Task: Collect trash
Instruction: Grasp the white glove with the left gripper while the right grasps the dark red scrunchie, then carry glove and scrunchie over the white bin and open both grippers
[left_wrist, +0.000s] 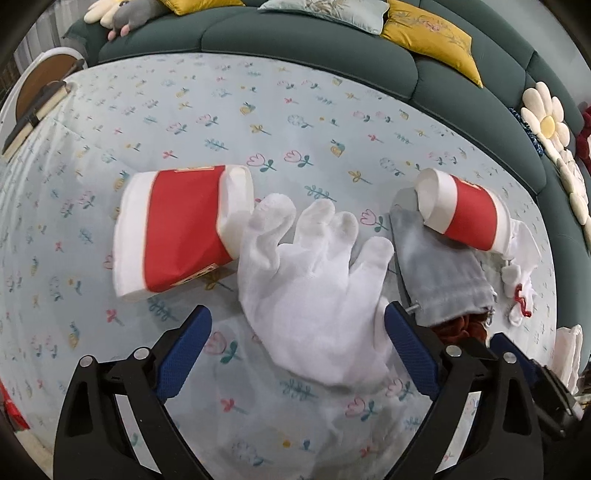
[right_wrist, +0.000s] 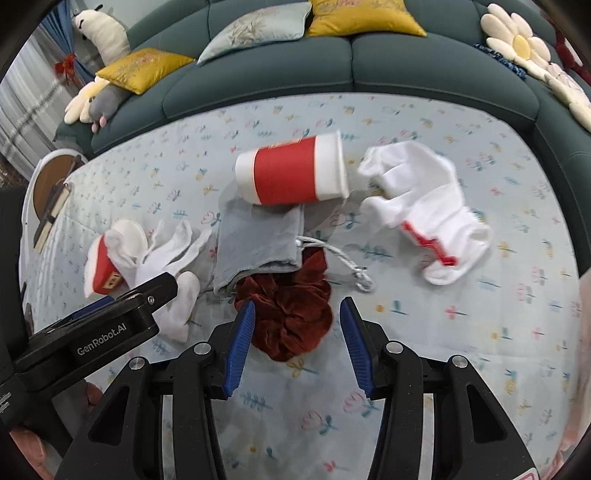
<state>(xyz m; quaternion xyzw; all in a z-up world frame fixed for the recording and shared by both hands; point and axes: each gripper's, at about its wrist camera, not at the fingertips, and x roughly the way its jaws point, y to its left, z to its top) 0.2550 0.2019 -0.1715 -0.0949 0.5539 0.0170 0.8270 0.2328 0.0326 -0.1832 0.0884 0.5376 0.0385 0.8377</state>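
Observation:
My left gripper (left_wrist: 298, 308) hangs open over a flat white glove (left_wrist: 314, 288), which lies between its blue pads without being pressed. A red-and-white paper cup (left_wrist: 181, 229) lies on its side to the glove's left. A second paper cup (right_wrist: 295, 170) rests on a grey drawstring pouch (right_wrist: 258, 243). My right gripper (right_wrist: 297, 304) is open, its fingertips on either side of a dark red velvet scrunchie (right_wrist: 291, 325) at the pouch's mouth. Another white glove (right_wrist: 424, 206) with a red clip lies to the right.
Everything lies on a pale floral cloth (right_wrist: 461, 350). A dark green sofa (right_wrist: 424, 74) with yellow cushions, a pale cushion and plush toys curves round the far side. A round side table (left_wrist: 40, 81) with a book stands at the far left.

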